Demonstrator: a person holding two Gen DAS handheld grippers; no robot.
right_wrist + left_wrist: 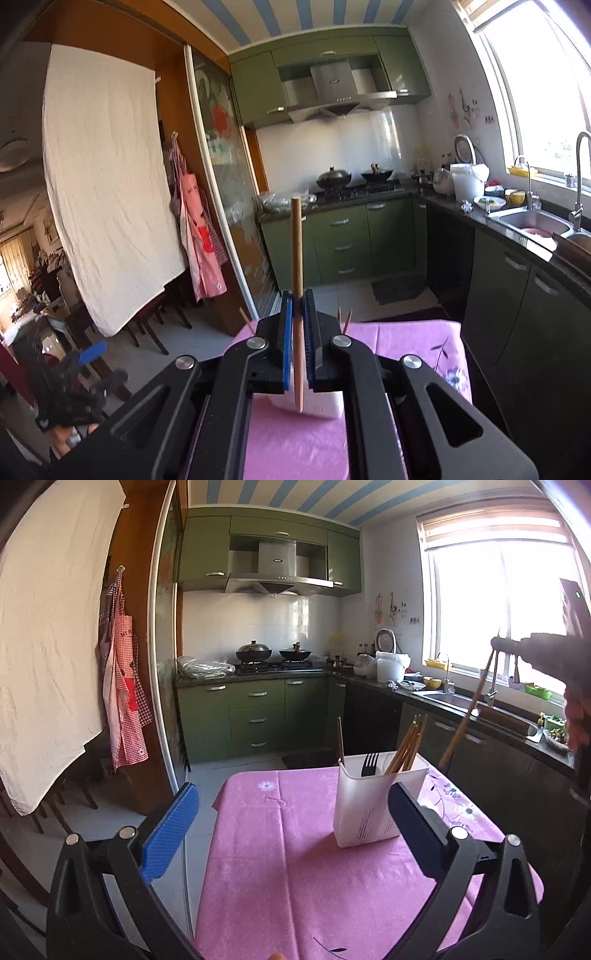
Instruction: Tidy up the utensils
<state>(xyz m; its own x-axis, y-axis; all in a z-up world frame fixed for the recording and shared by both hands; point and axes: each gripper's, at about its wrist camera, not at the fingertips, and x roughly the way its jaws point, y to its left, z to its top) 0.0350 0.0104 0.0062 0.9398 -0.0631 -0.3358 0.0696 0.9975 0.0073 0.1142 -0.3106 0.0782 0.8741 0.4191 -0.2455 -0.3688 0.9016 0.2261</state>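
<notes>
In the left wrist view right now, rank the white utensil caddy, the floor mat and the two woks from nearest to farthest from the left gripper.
From the left gripper:
1. White utensil caddy, on the pink tablecloth, just beyond the right finger.
2. Floor mat, on the tiles past the table's far edge.
3. Woks, on the stove at the back wall; too level to rank against each other.

My right gripper (297, 325) pinches a slim wooden chopstick (296, 258) upright above the white plastic utensil holder (325, 404).
</notes>
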